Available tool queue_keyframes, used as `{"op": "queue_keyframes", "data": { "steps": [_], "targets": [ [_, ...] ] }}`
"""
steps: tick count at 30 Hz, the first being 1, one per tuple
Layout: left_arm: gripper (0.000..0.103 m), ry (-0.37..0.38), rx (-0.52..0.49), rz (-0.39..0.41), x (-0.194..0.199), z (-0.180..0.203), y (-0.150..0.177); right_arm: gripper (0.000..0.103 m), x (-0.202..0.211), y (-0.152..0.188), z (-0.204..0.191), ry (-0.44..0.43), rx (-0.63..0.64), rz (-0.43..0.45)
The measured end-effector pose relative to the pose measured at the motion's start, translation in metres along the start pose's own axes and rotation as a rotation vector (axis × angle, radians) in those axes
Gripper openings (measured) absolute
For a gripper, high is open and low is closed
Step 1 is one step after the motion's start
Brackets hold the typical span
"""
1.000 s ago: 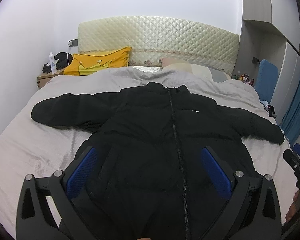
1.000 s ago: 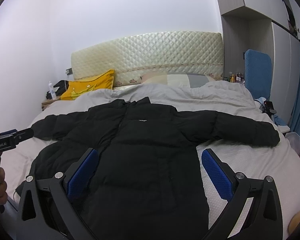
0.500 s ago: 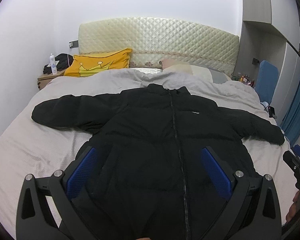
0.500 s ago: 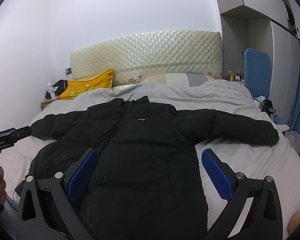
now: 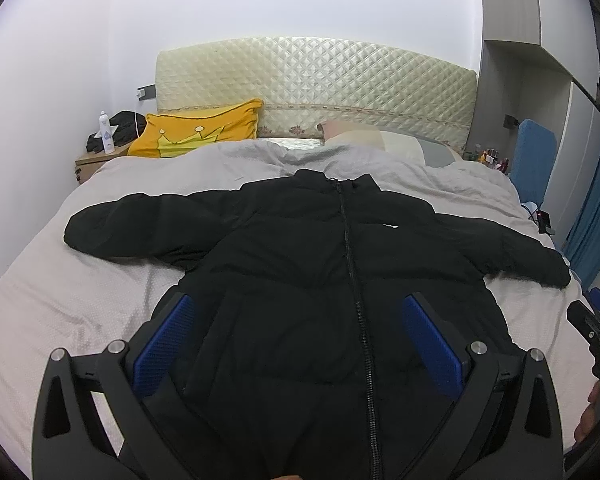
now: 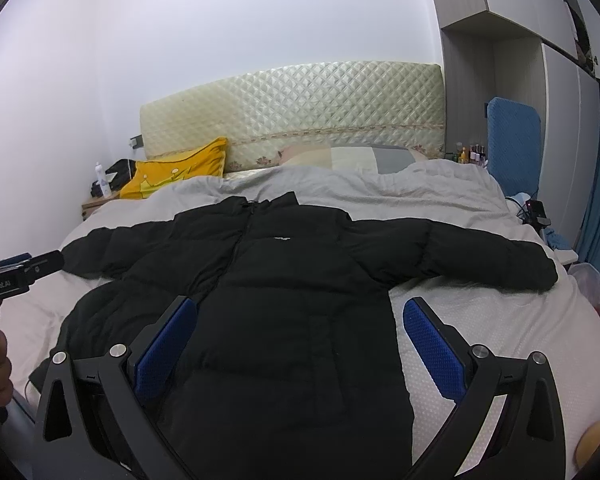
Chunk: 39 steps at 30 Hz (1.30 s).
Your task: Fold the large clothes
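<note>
While both grippers hang above the hem end, I have the black puffer jacket lying face up on the bed, zipped, collar toward the headboard, sleeves spread out to both sides. Left gripper: fingers spread wide, holding nothing, over the lower body of the jacket. Right gripper: fingers released too, empty, over the jacket's right half and side edge.

My read of the step: first fold not started, so sleeves come in first. Plan:
- right sleeve: pinch at the cuff, not mid-sleeve; the padding is thick and will likely slip from a shallow bite
- lift just enough to clear the chest, lay it across, release flat
- same with the left sleeve
- use the zipper as centreline for the side folds

Room: open sheet on both sides of the body. The right cuff ends near the bed's right edge, so I approach from inside, not from the edge. Yellow pillow and bunched grey duvet sit just behind the collar; little slack to push the jacket that way.
</note>
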State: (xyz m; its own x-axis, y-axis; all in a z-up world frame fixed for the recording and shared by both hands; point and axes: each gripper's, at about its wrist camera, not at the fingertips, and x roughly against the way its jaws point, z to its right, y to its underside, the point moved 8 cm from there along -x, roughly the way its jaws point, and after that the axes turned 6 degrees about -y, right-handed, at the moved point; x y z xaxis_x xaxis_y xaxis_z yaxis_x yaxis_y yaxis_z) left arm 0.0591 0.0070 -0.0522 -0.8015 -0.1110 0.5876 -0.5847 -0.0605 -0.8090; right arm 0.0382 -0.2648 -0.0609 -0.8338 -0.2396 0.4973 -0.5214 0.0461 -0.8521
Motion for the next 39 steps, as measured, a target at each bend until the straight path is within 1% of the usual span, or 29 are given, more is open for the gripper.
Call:
{"op": "queue_keyframes", "data": {
  "steps": [10, 18, 23, 26, 30, 35, 39],
  "targets": [
    [0.103, -0.003, 0.005, 0.003, 0.002, 0.004, 0.001, 0.103, -0.001, -0.001, 0.002, 0.018, 0.003, -0.005],
    [0.103, 0.012, 0.001, 0.000, 0.002, 0.004, 0.001, 0.103, -0.001, -0.001, 0.001, 0.020, 0.006, -0.004],
    [0.103, 0.025, 0.014, -0.004, 0.001, 0.000, 0.000, 0.103, 0.000, -0.005, 0.004, -0.008, -0.013, 0.004],
    [0.103, 0.030, 0.017, -0.008, 0.000, 0.000, -0.001, 0.103, 0.004, -0.014, 0.013, 0.008, -0.020, 0.035],
    [0.103, 0.068, 0.020, -0.024, -0.001, 0.003, -0.001, 0.103, 0.004, -0.022, 0.029, 0.027, -0.045, 0.046],
    [0.103, 0.074, 0.021, -0.016, 0.003, 0.004, -0.003, 0.103, 0.002, -0.036, 0.059, 0.089, -0.034, 0.065],
    [0.103, 0.067, 0.012, -0.002, 0.005, 0.005, -0.004, 0.103, -0.004, -0.052, 0.088, 0.121, -0.036, 0.084]
  ]
}}
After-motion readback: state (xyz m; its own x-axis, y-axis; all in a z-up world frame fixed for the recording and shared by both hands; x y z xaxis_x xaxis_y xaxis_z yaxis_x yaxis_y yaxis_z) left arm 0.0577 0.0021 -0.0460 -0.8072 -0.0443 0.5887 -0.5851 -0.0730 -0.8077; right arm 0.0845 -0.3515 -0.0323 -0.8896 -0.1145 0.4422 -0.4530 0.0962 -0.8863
